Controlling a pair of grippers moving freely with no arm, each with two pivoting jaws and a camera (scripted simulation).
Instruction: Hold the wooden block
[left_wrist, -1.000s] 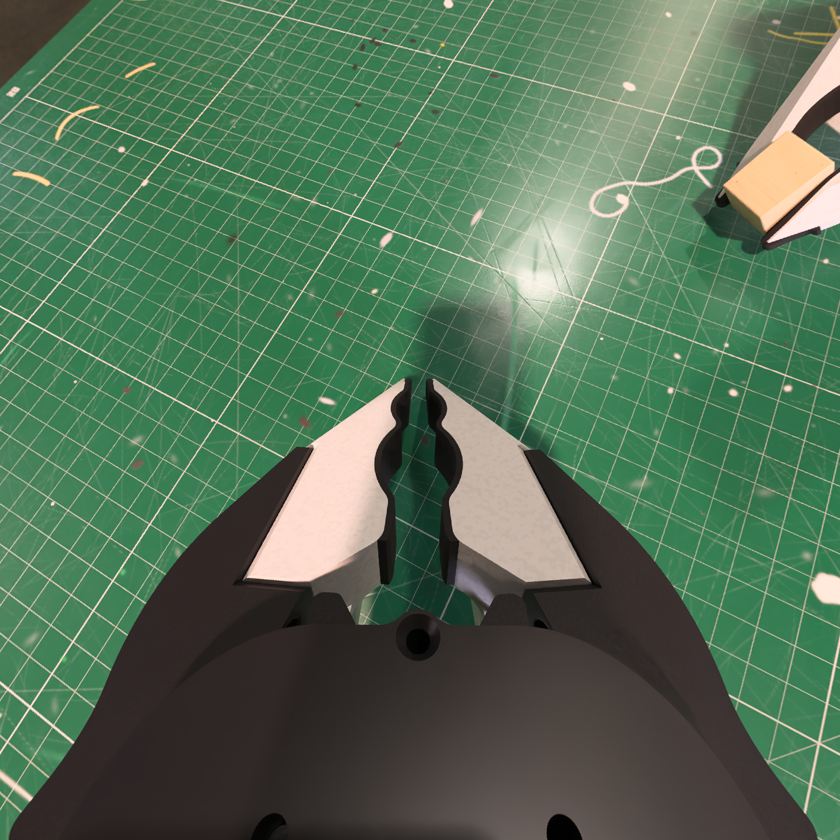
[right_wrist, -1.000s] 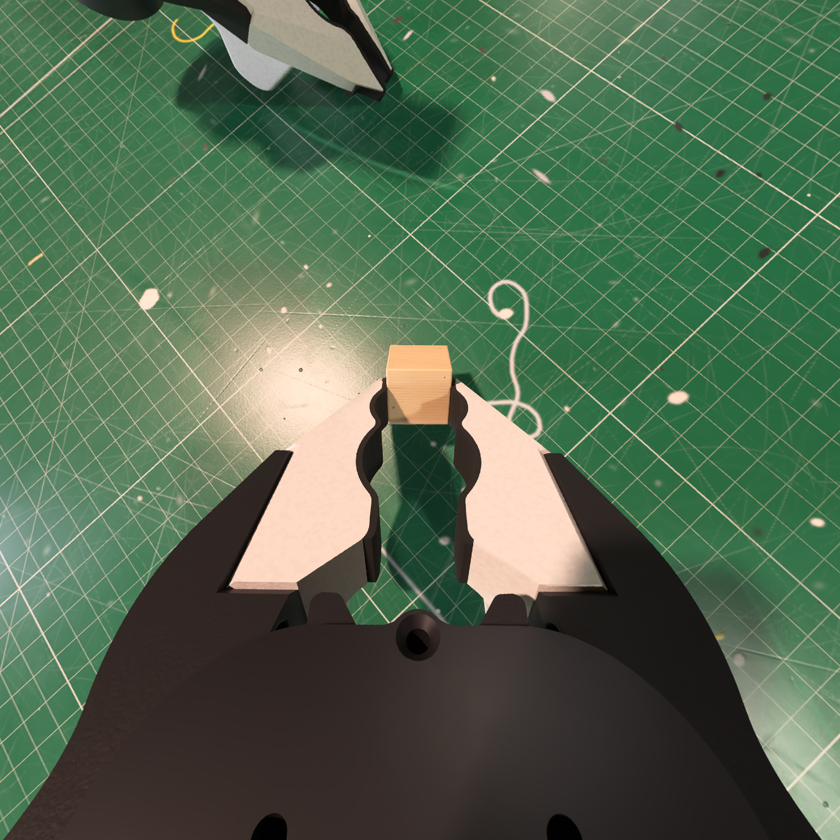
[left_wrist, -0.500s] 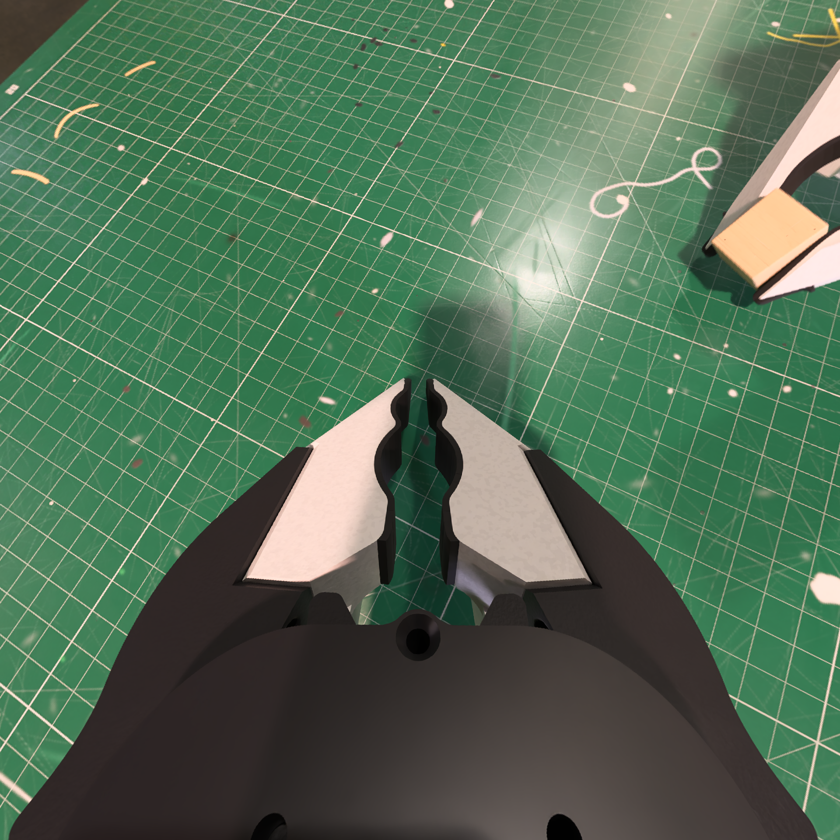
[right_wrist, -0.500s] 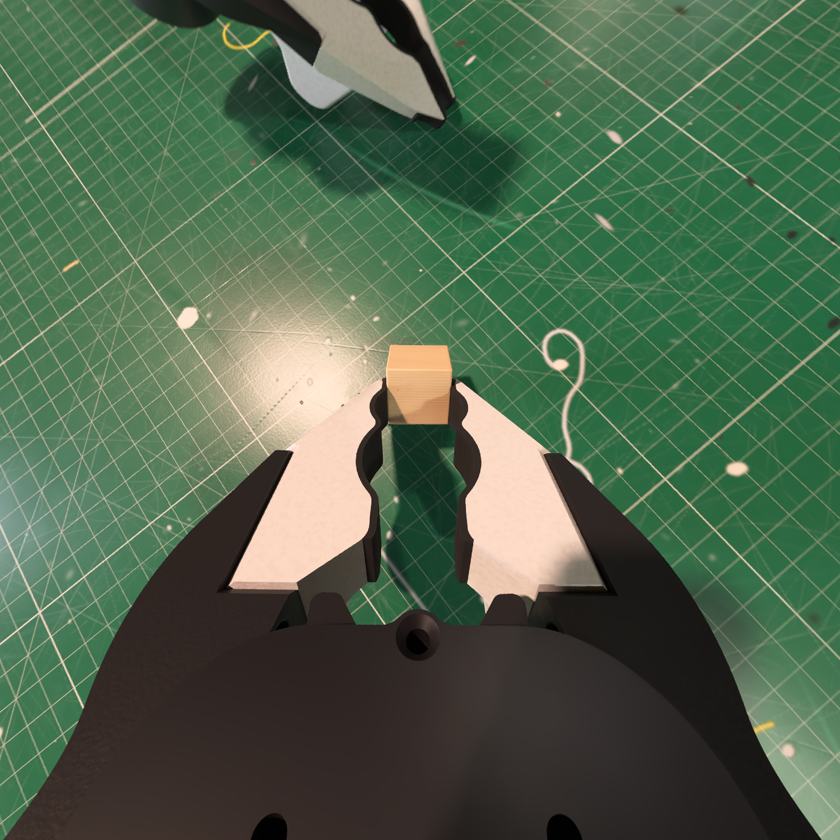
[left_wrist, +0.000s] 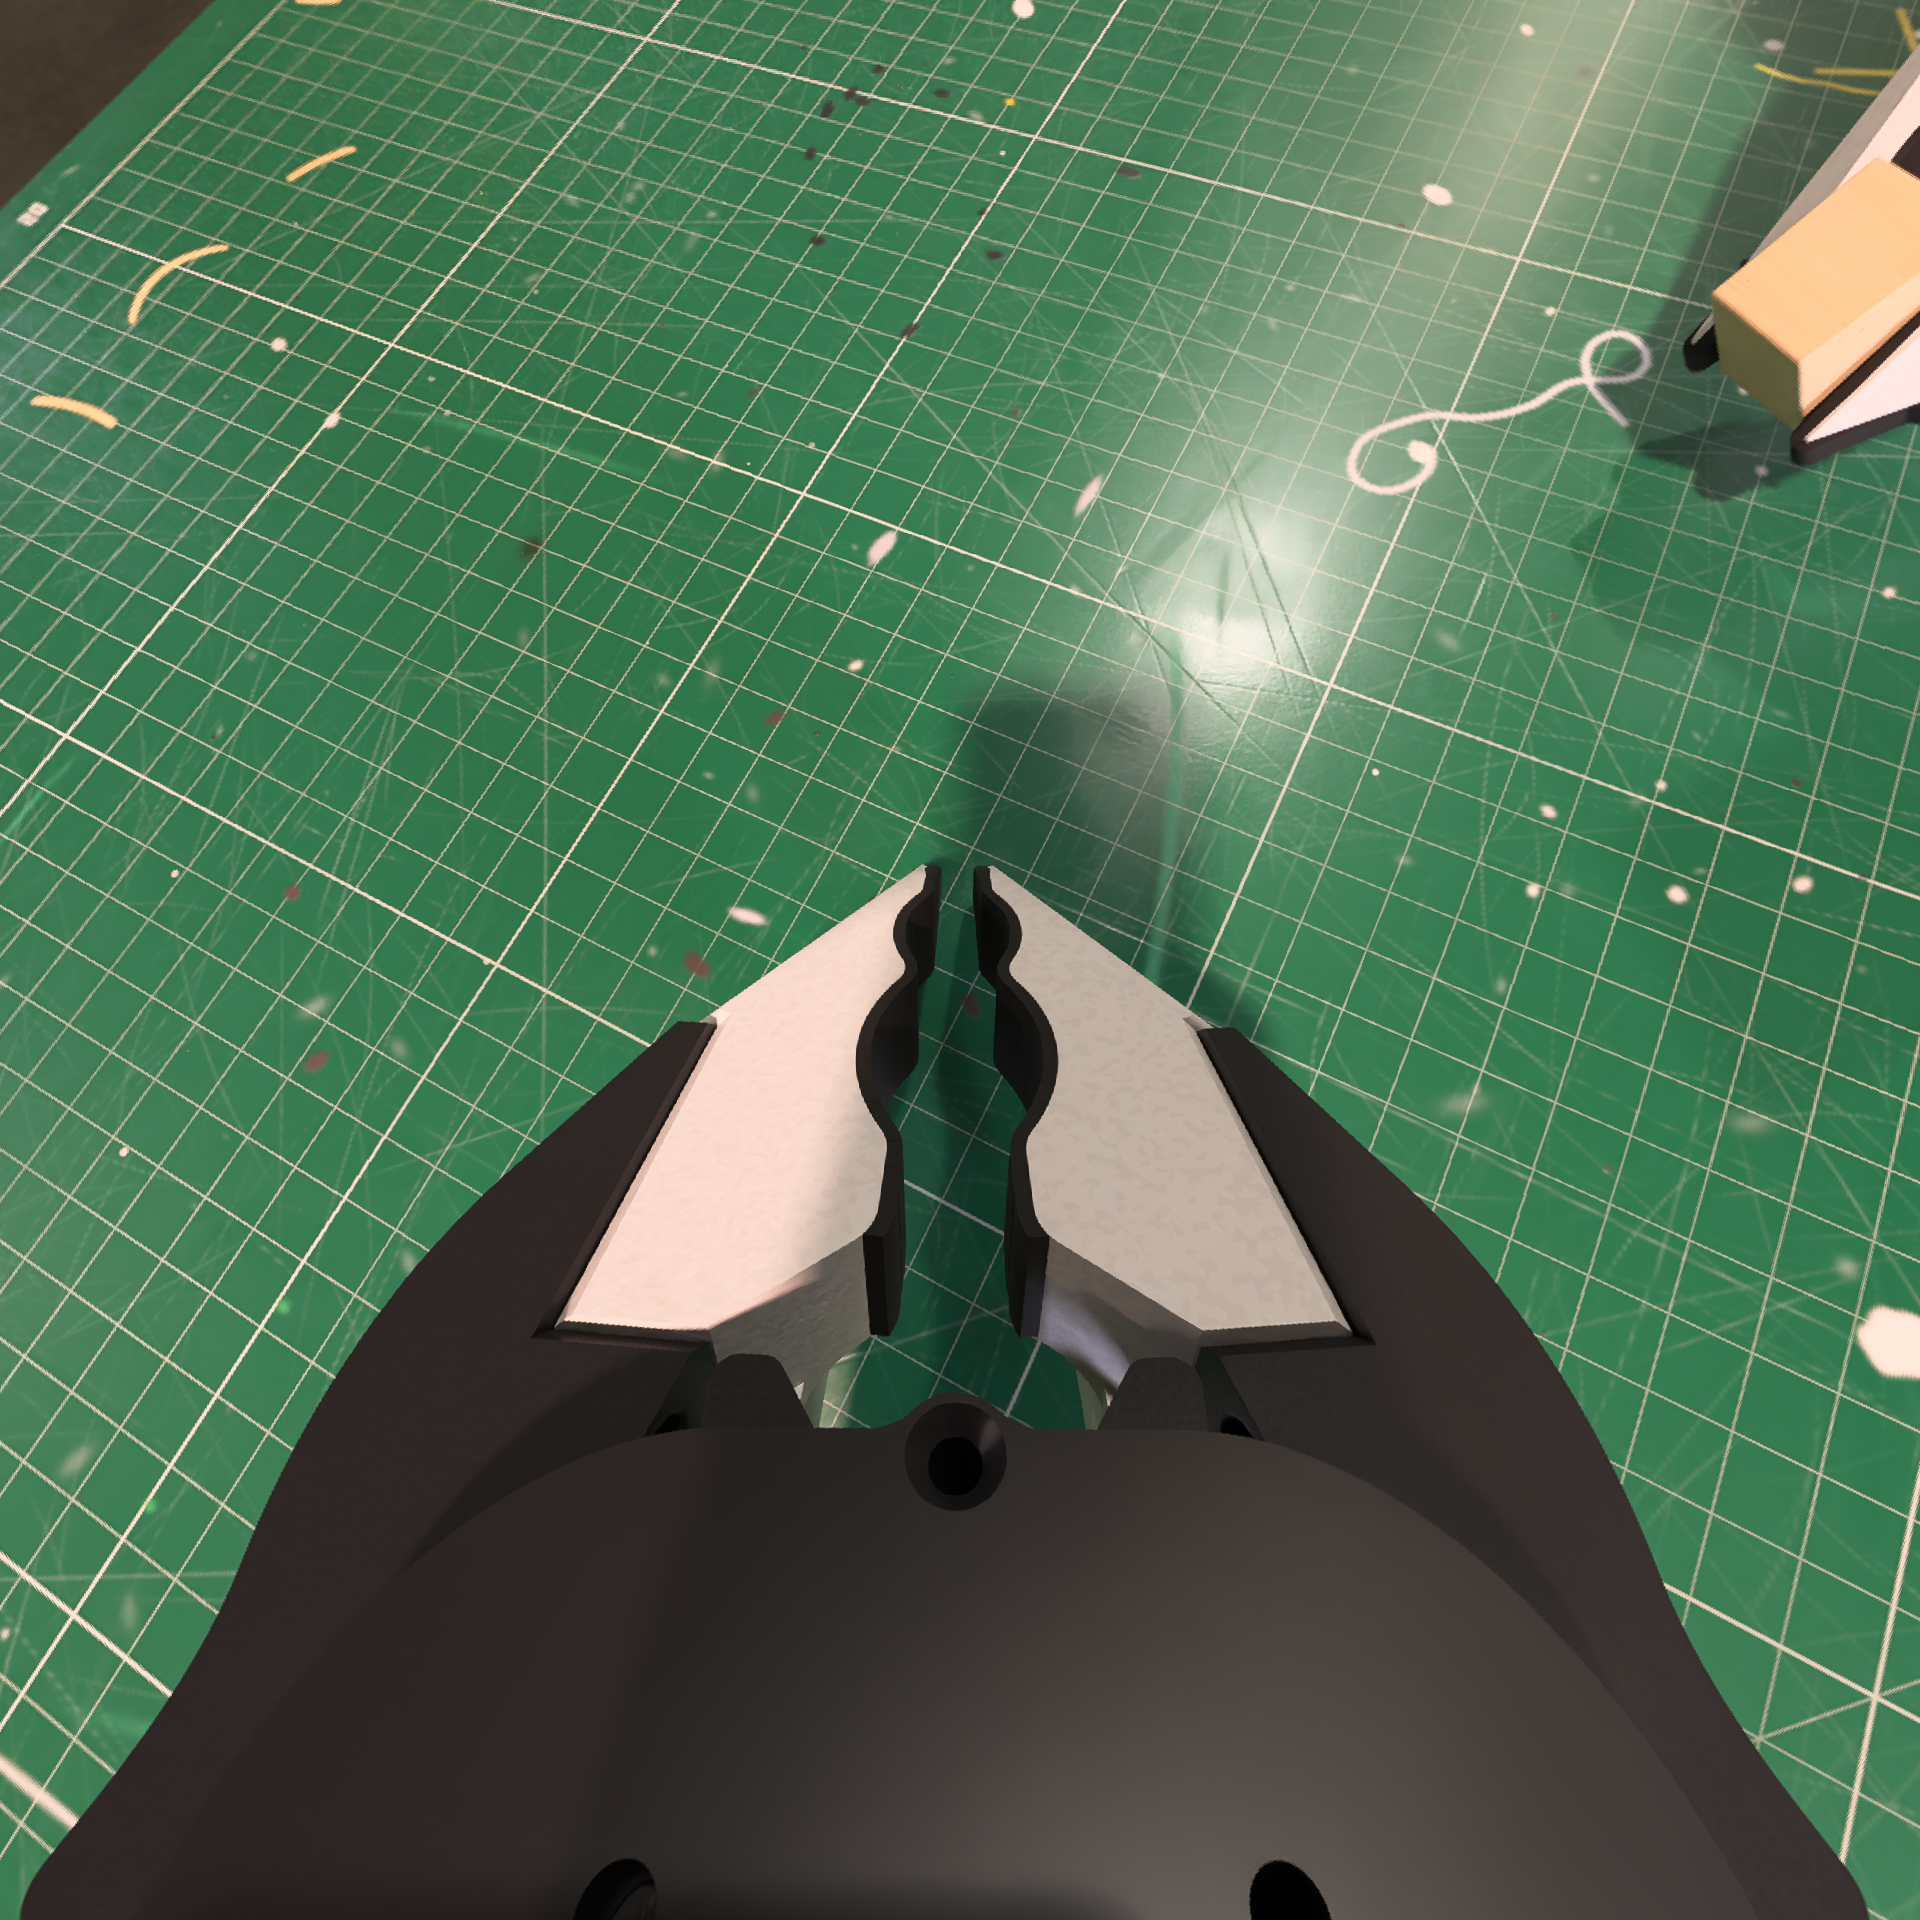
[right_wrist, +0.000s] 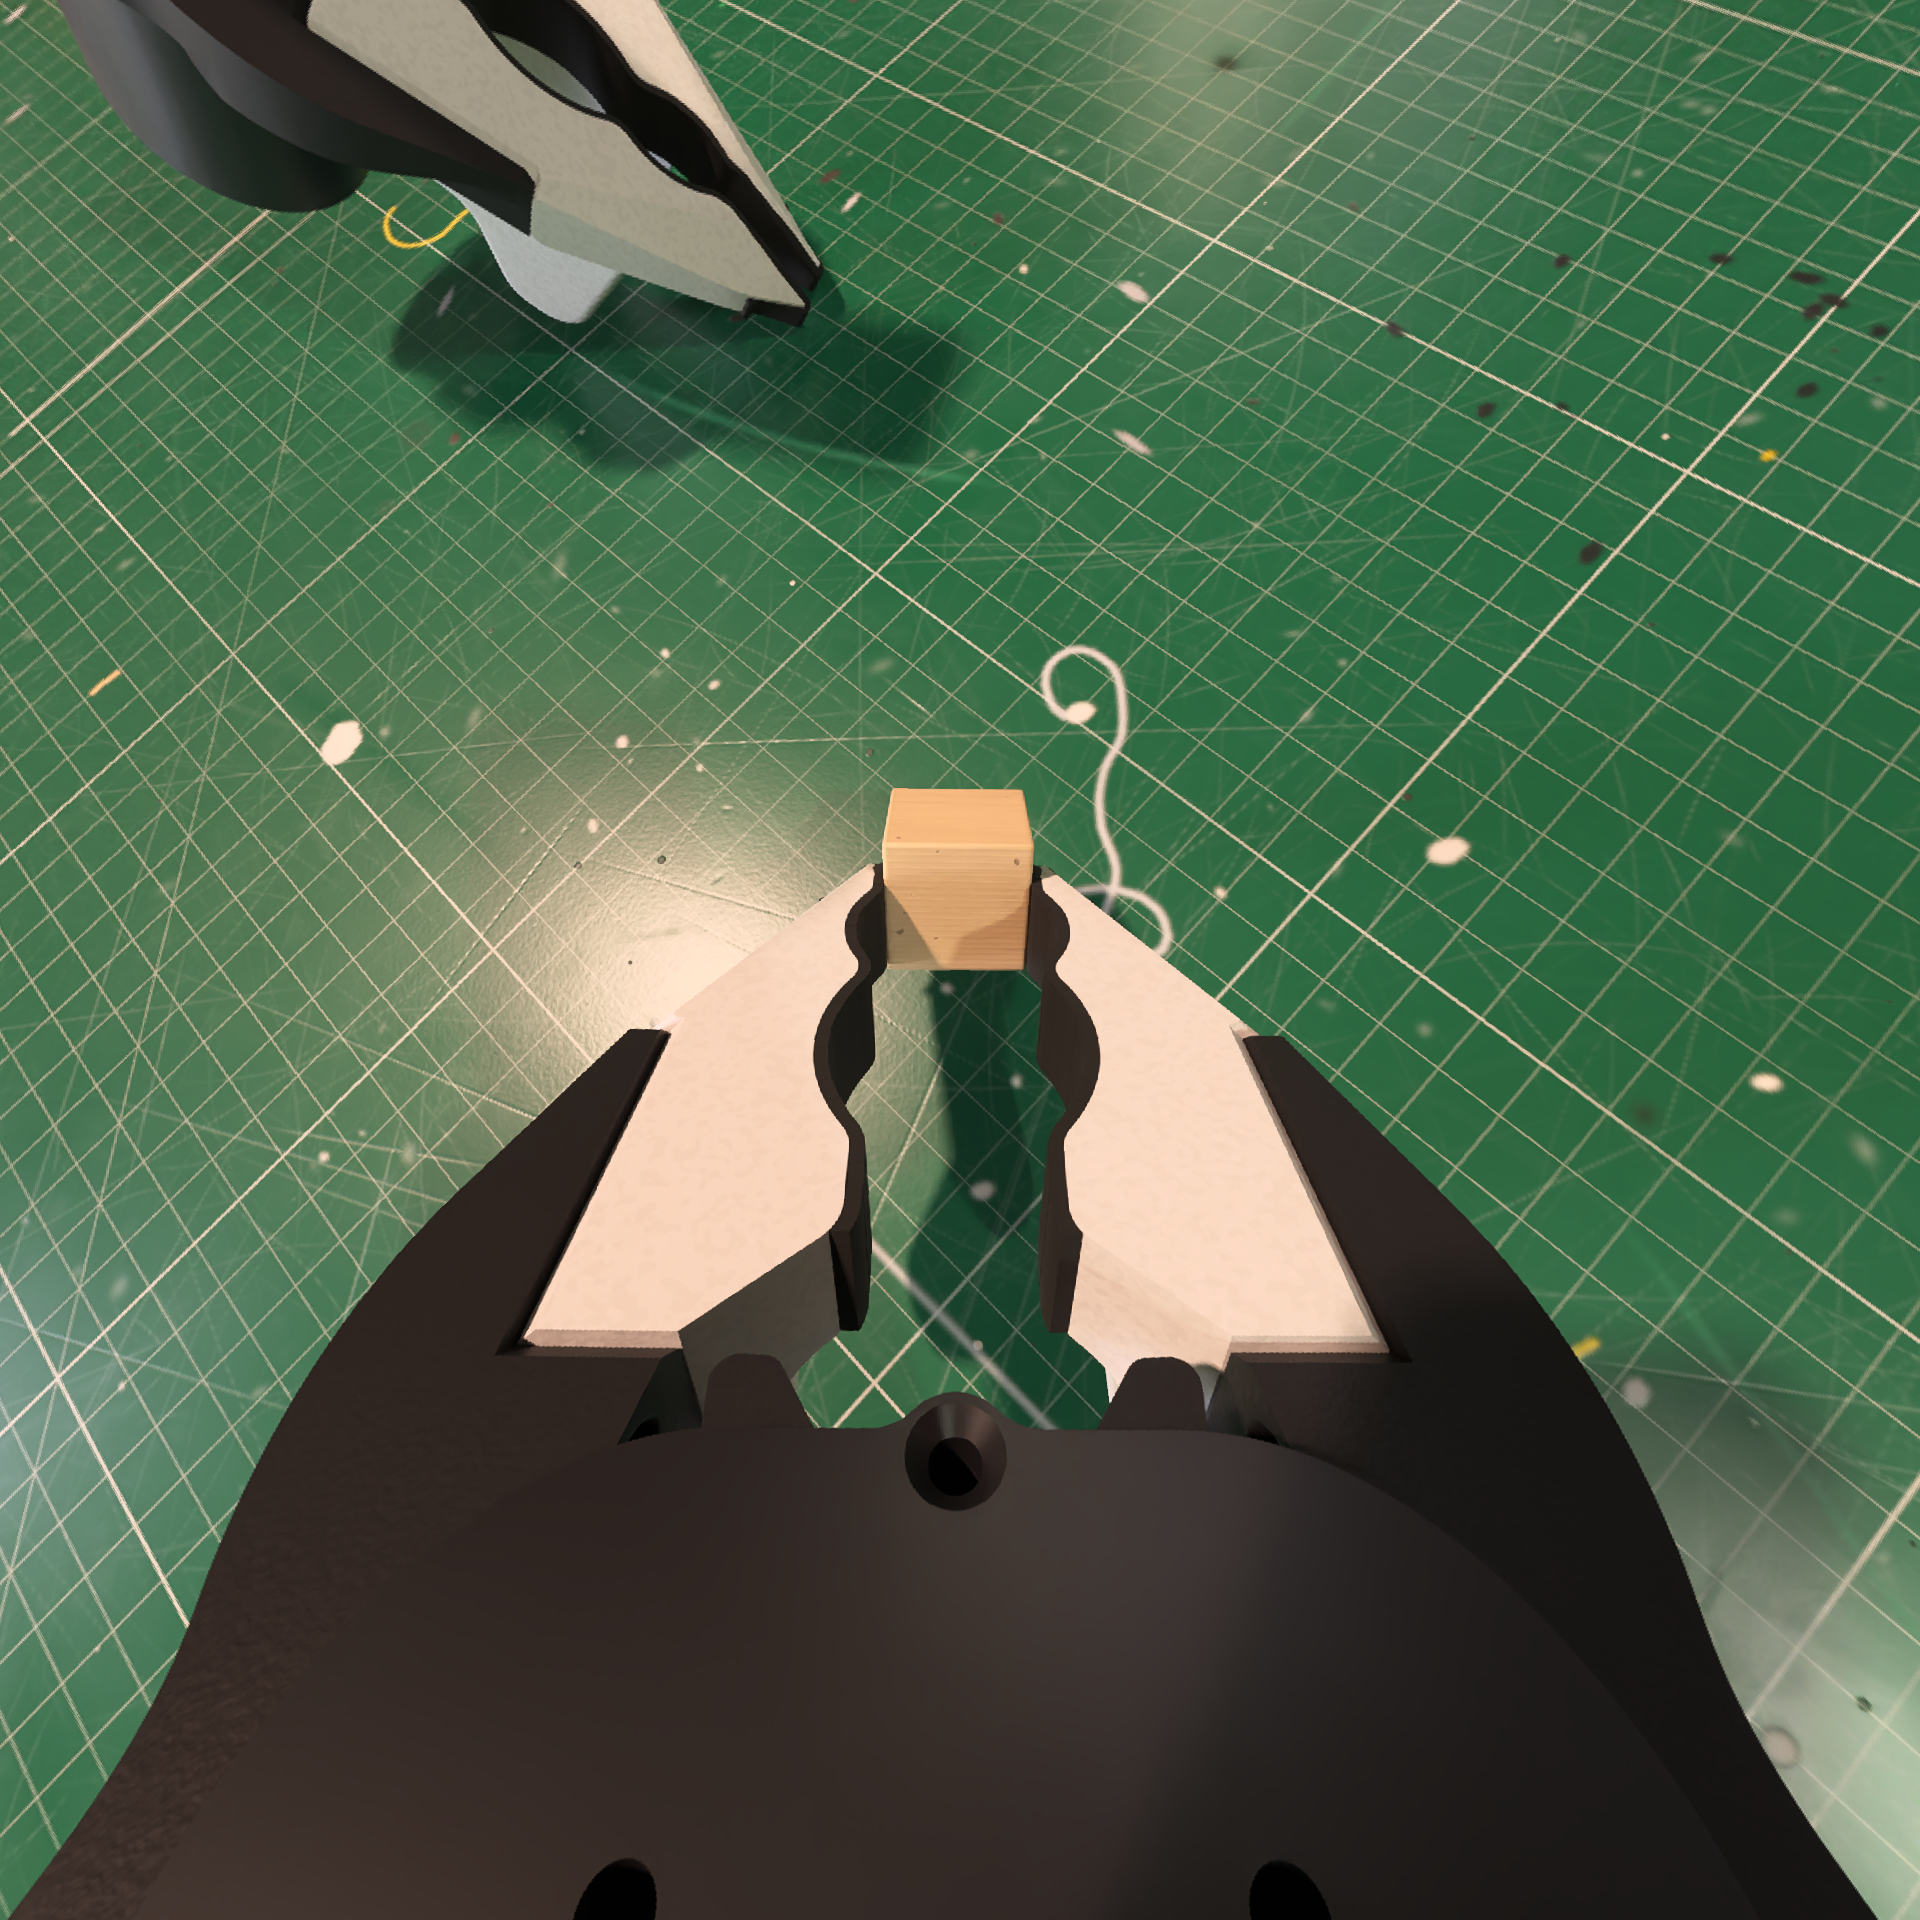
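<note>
The wooden block (right_wrist: 956, 883) is a small light tan cube, pinched between the tips of my right gripper (right_wrist: 956, 914), which is shut on it and holds it above the green cutting mat (right_wrist: 1455, 623). The block (left_wrist: 1813, 301) and the right gripper's fingers (left_wrist: 1870, 410) also show at the far right edge of the left wrist view, clear of the mat with a shadow below. My left gripper (left_wrist: 956, 883) is shut and empty, with only a narrow slit between its tips, over the mat (left_wrist: 520, 623). It shows at the top left of the right wrist view (right_wrist: 769, 281).
The mat carries white grid lines, paint flecks, a white squiggle mark (left_wrist: 1496, 416) (right_wrist: 1112, 790) and orange dashes (left_wrist: 166, 281) at the far left. Its dark edge (left_wrist: 42, 114) runs along the top left corner of the left wrist view.
My right gripper has risen with the block and tilted, and the left gripper looms larger in its view. In the left wrist view the block has shifted up and right. The left gripper has stayed put.
</note>
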